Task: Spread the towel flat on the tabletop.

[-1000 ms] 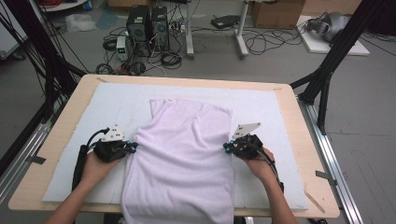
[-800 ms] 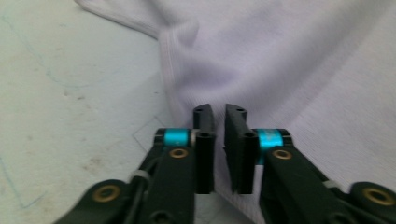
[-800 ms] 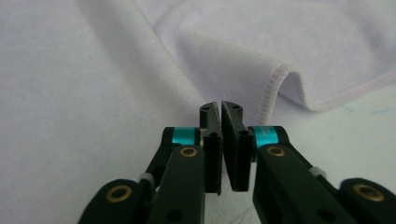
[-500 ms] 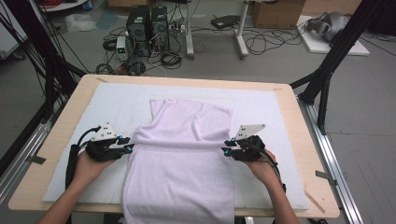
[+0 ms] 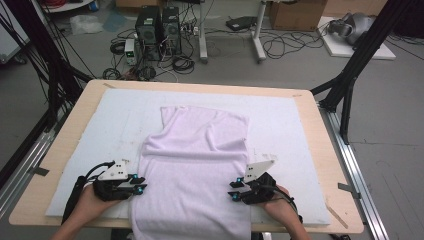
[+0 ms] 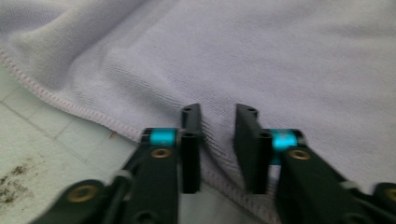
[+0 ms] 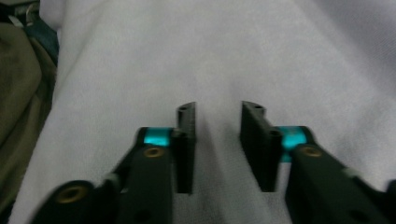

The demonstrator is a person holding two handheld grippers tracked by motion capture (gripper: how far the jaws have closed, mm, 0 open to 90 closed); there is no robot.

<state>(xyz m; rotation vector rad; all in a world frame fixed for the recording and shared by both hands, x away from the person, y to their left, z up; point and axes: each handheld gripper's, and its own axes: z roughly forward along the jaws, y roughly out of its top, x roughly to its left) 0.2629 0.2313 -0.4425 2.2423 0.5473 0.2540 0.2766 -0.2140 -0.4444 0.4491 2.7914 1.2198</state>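
the pale lilac terry-cloth towel [image 5: 195, 170] lies down the middle of the frame on the white padded mat [image 5: 90, 135], its near end hanging over the table edge. the left gripper [image 5: 140, 183] at lower left and right gripper [image 5: 234, 190] at lower right sit at its side hems, jaws just closing, a narrow gap left, cloth between them but not pinched.

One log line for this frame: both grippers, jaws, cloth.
left gripper: at towel left edge, jaws apart, just closing | right gripper: at right edge, jaws apart, just closing | towel: flat on white mat, ungripped
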